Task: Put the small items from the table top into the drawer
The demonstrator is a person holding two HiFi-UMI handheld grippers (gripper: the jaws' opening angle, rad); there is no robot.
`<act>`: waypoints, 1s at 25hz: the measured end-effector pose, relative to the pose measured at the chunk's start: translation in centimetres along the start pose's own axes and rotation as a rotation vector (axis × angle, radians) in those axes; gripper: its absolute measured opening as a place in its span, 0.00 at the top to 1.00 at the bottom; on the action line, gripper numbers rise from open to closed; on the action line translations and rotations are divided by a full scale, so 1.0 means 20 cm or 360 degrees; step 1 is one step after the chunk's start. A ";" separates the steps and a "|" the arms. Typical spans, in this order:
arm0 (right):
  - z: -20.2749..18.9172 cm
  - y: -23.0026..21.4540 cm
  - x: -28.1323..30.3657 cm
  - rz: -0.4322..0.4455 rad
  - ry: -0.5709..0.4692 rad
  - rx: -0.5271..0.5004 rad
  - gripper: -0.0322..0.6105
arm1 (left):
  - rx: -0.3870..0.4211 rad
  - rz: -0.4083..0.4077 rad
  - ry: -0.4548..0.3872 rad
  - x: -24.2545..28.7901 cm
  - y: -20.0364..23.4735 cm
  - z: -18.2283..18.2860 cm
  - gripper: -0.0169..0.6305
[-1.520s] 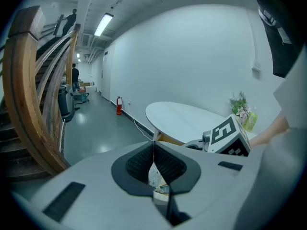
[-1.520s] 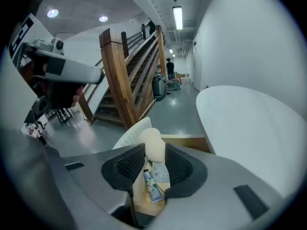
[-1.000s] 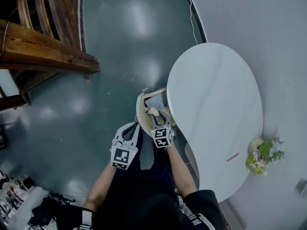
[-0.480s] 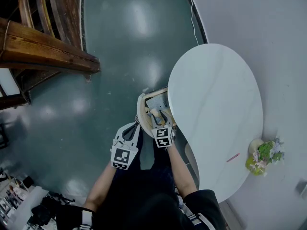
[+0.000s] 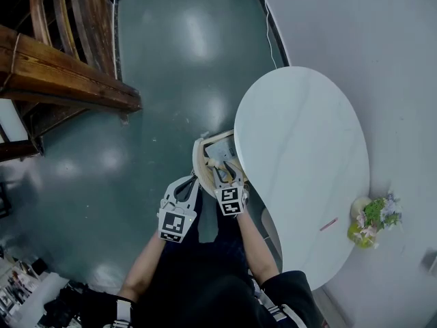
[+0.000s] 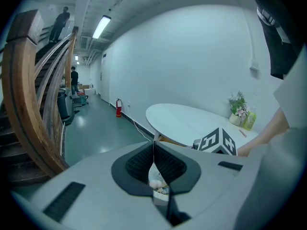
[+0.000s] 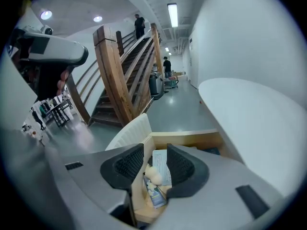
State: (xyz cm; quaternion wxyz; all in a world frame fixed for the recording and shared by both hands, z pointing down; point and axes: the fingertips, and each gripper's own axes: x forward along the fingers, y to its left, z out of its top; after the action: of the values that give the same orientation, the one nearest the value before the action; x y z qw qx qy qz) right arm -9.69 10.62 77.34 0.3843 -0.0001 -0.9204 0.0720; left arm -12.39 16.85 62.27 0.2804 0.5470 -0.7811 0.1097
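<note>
An open wooden drawer (image 5: 217, 147) juts out from under the white oval table (image 5: 300, 149). My right gripper (image 5: 222, 173) hovers over it, open. Its jaws have just been opening and nothing is held between them. Through the gap in the right gripper view (image 7: 156, 164) I see the drawer's contents: a cream round item (image 7: 154, 175), a printed packet (image 7: 156, 194) and a white paper (image 7: 161, 163). My left gripper (image 5: 191, 183) waits just left of the drawer, shut and empty (image 6: 154, 152). A pink pen (image 5: 330, 223) lies on the table's near end.
A flower pot (image 5: 372, 221) stands at the table's near right edge beside the pen. The drawer has a curved ribbed front (image 7: 127, 135). A wooden staircase (image 5: 61, 74) rises at the left across the green floor. A cable (image 5: 273, 33) runs along the wall.
The right gripper has lifted a little above the drawer, and the cream item stays lying inside. The left gripper has kept its place.
</note>
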 end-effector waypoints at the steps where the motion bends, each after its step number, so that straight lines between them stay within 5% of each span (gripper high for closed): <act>1: 0.02 0.00 -0.02 -0.0001 -0.0014 0.0000 0.69 | 0.0008 -0.0001 -0.0009 -0.01 -0.01 0.02 0.94; 12: 0.36 -0.01 -0.42 -0.0079 -0.0280 -0.0027 0.70 | 0.0115 -0.0048 -0.0161 -0.11 -0.10 0.27 0.94; 25: 0.74 -0.13 -0.97 -0.0272 -0.0639 -0.0033 0.82 | 0.0229 -0.0105 -0.0359 -0.21 -0.27 0.62 0.94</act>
State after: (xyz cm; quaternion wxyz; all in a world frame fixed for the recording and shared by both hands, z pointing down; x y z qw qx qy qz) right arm -6.29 5.02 53.67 0.1978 0.0881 -0.9759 0.0282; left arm -10.37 12.28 49.00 0.1542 0.5998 -0.7795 0.0941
